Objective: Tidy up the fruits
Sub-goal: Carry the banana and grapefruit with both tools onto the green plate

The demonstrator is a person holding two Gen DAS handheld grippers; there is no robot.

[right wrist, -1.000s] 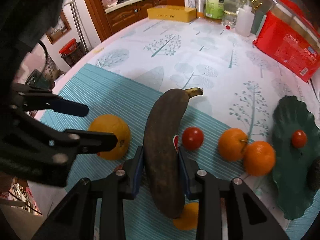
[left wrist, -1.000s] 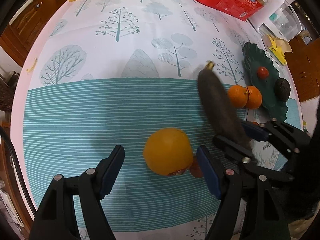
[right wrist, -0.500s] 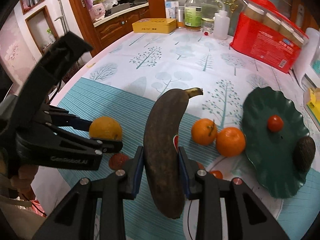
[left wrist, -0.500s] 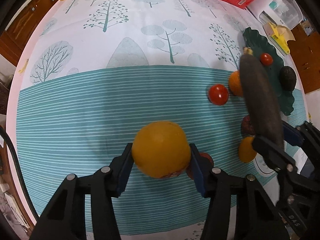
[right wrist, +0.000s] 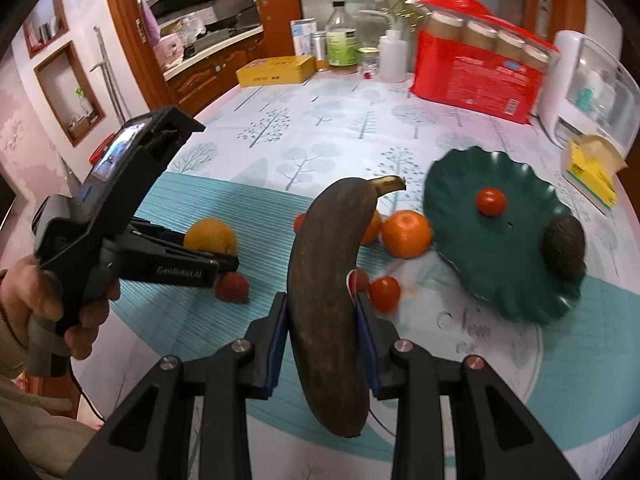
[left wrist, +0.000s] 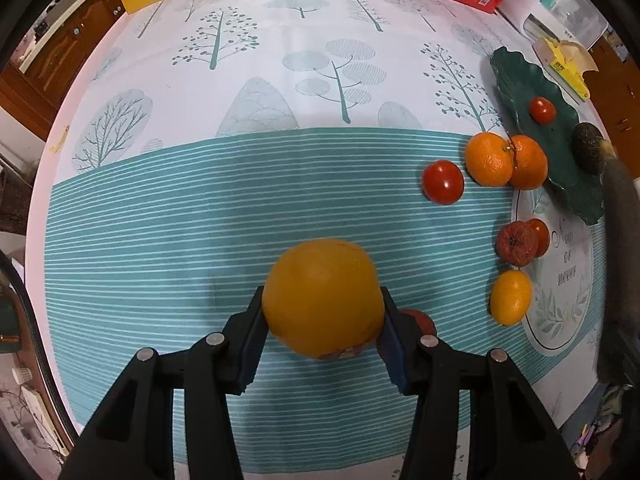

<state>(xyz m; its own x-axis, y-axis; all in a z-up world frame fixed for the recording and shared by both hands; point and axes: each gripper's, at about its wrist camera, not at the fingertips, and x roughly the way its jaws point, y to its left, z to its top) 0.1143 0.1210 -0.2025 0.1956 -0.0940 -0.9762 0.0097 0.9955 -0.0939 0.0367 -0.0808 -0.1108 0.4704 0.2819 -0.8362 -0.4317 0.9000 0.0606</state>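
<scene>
A large orange (left wrist: 320,296) sits on the teal striped mat, and my left gripper (left wrist: 322,320) is closing on it, blue pads pressed against both its sides. In the right wrist view my right gripper (right wrist: 320,320) is shut on a dark overripe banana (right wrist: 332,280), held above the mat with its stem toward the green scalloped plate (right wrist: 460,184). On that plate lie a cherry tomato (right wrist: 491,201) and an avocado (right wrist: 565,246). The banana (left wrist: 622,216) also shows at the right edge of the left wrist view.
Loose on the mat are two tangerines (left wrist: 506,160), a tomato (left wrist: 443,182), a wrinkled red fruit (left wrist: 516,243), a small yellow citrus (left wrist: 511,298) and a red fruit (right wrist: 231,286) beside the left gripper. A red package (right wrist: 476,76), yellow box (right wrist: 276,70) and bottles line the far edge.
My left jaws have closed from wide open onto the orange. The right gripper has carried the banana up and to the right, nearer the green plate.
</scene>
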